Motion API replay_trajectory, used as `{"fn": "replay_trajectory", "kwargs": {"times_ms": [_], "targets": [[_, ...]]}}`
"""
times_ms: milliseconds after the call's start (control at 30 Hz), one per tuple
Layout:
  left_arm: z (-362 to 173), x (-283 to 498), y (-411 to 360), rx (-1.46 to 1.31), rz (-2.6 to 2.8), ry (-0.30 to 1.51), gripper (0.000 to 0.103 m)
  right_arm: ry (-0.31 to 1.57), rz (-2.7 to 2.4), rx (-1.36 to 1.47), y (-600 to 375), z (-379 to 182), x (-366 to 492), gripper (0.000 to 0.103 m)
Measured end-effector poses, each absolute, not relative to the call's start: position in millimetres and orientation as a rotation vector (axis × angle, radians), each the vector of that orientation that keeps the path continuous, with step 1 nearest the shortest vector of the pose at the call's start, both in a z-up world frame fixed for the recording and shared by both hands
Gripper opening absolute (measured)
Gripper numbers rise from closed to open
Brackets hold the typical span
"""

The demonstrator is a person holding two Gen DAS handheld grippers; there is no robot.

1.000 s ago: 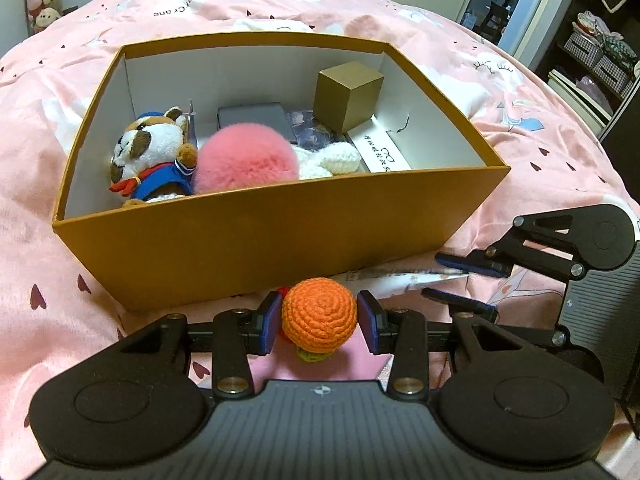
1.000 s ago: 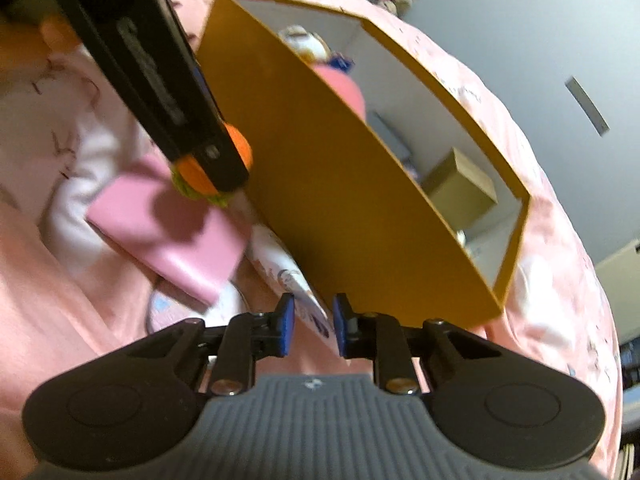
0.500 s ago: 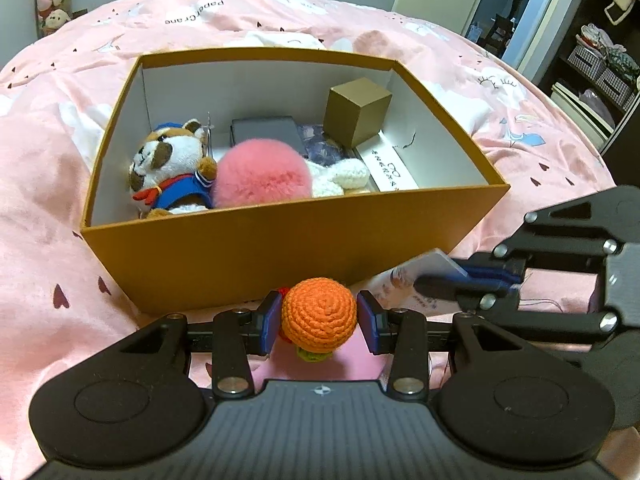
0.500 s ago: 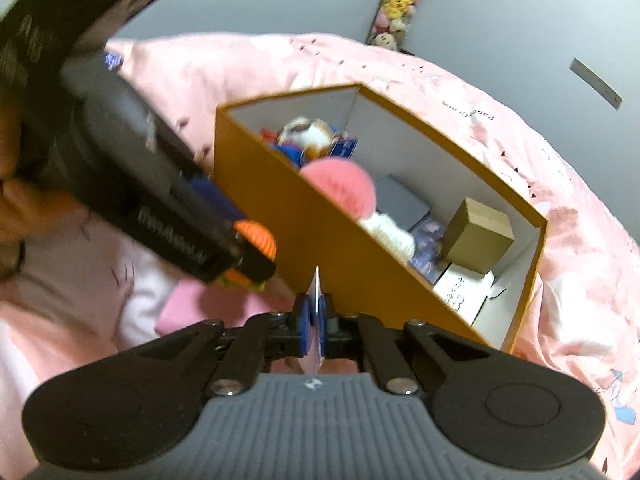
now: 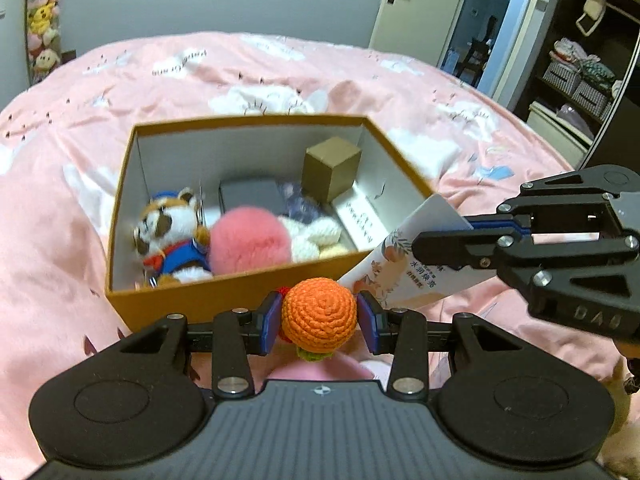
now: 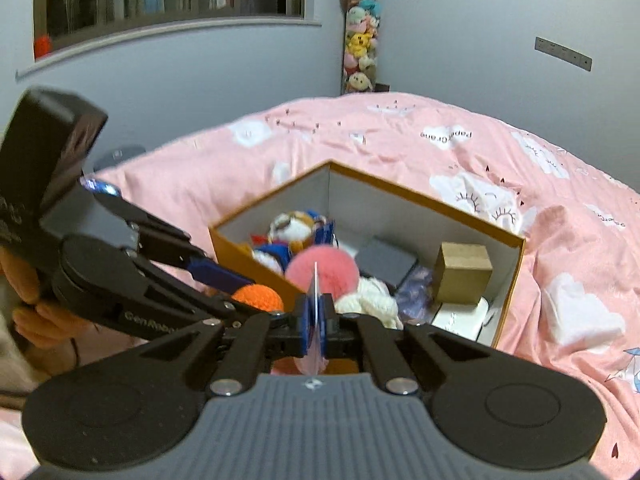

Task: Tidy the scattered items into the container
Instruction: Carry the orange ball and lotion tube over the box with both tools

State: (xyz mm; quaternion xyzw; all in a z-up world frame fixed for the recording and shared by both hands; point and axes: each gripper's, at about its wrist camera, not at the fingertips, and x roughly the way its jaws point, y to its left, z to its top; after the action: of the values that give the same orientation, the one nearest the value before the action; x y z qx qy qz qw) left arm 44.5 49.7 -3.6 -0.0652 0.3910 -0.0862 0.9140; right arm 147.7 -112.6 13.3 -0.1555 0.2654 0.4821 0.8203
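Pink bed cover carries open orange cardboard box, plush dog and pink pom-pom inside. L tool clamps orange crochet ball just in front of box's near wall. R tool pinched tight on flat printed sachet, near box's right corner.

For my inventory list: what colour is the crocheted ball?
Orange; the crocheted ball shows best in the left wrist view.
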Motion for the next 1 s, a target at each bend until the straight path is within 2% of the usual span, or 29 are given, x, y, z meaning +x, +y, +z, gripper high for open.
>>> {"fn": "replay_trajectory", "kwargs": {"times_ms": [467,700,1000], "targets": [[34.6,73.1,65.8,-0.102,-0.134,0.68,0.047,0.478,0.919,-0.162,-115.4,57.5,179.3,0.005],[32.4,88.0,65.2,-0.1,-0.114,0.675,0.047,0.523,0.756,-0.139,-105.6,33.7,214.4,0.006],[22.0,101.6,71.2,-0.1,-0.091,0.708,0.047,0.671,0.643,-0.095,-97.0,-11.0,254.1,0.006]]}}
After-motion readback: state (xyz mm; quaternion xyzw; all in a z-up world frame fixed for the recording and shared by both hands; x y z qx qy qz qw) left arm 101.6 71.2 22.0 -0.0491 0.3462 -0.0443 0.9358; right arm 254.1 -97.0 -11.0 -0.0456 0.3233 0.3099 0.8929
